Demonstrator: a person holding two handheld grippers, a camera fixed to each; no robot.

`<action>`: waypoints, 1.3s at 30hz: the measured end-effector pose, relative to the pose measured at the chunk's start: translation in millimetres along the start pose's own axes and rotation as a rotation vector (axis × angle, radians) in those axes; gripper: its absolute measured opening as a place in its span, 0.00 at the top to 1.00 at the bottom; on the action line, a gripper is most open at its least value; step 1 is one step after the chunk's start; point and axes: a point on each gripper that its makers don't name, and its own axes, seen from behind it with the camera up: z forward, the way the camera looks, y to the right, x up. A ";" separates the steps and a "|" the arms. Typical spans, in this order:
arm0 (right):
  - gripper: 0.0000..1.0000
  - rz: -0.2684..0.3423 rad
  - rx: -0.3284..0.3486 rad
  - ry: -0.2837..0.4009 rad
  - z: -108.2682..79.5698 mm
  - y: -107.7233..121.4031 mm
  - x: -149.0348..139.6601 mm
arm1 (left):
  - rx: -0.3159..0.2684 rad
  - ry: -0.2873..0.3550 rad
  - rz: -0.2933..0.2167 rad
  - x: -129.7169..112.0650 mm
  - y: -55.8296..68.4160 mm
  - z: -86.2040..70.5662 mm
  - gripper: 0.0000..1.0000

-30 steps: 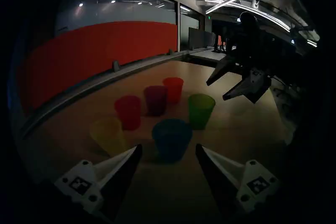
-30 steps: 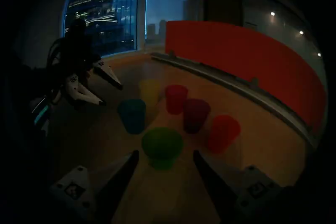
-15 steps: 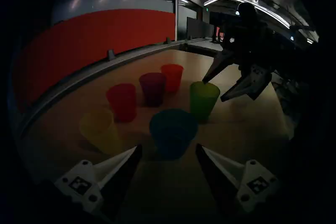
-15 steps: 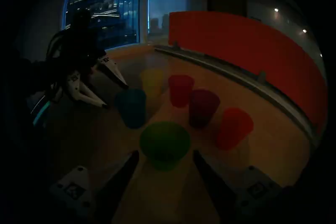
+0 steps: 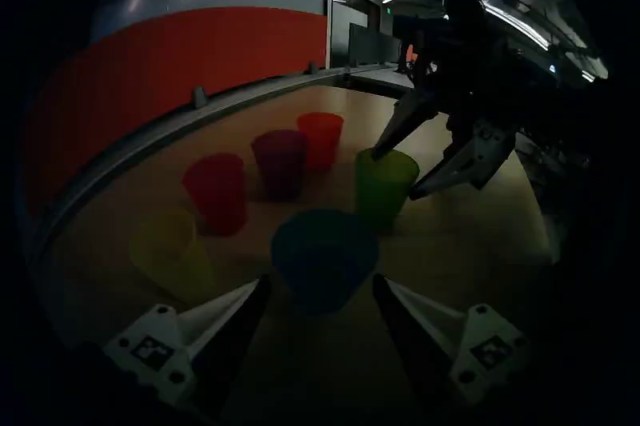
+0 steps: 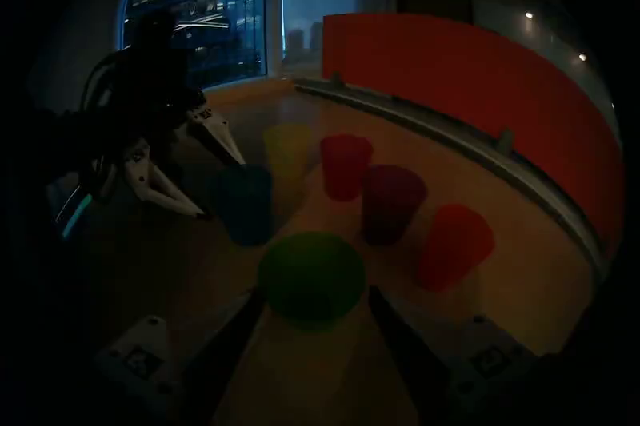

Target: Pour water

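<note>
Several coloured plastic cups stand upright on a wooden table (image 5: pixel 480 234) in dim light. In the left gripper view, the blue cup (image 5: pixel 324 258) stands just ahead of my open left gripper (image 5: pixel 320 288), its base between the fingertips. Behind it are the green cup (image 5: pixel 386 186), yellow cup (image 5: pixel 170 254), red cup (image 5: pixel 216 193), purple cup (image 5: pixel 280 164) and orange-red cup (image 5: pixel 320 140). In the right gripper view, the green cup (image 6: pixel 312 278) sits between the tips of my open right gripper (image 6: pixel 316 296). The blue cup (image 6: pixel 244 204) stands beyond it, by the left gripper (image 6: pixel 220 186).
A red partition wall (image 5: pixel 160 66) with a grey rail runs along the table's far side. A person's dark shape (image 5: pixel 480 50) holds the right gripper (image 5: pixel 392 174) across the table. Windows (image 6: pixel 232 10) show a night city. Bare table (image 6: pixel 512 266) lies right of the cups.
Both grippers have moved closer to the cups: the blue cup now sits larger between the left fingertips, the green cup between the right ones. Both stay open.
</note>
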 end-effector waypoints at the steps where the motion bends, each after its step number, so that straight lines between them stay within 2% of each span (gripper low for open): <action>1: 0.00 -0.001 0.000 -0.001 1.1 0.3 0.1 | -0.001 -0.001 0.002 0.4 0.4 1.3 0.07; 18: 0.00 -0.003 0.014 -0.006 16.0 0.8 3.0 | -0.021 -0.004 0.010 8.5 3.5 19.3 0.09; 26: 0.00 -0.008 0.017 -0.008 17.5 1.0 2.2 | -0.008 -0.016 0.034 8.0 1.3 21.9 0.10; 39: 0.00 -0.001 0.017 -0.001 19.0 0.9 1.7 | -0.013 -0.015 0.022 9.0 1.1 21.4 0.12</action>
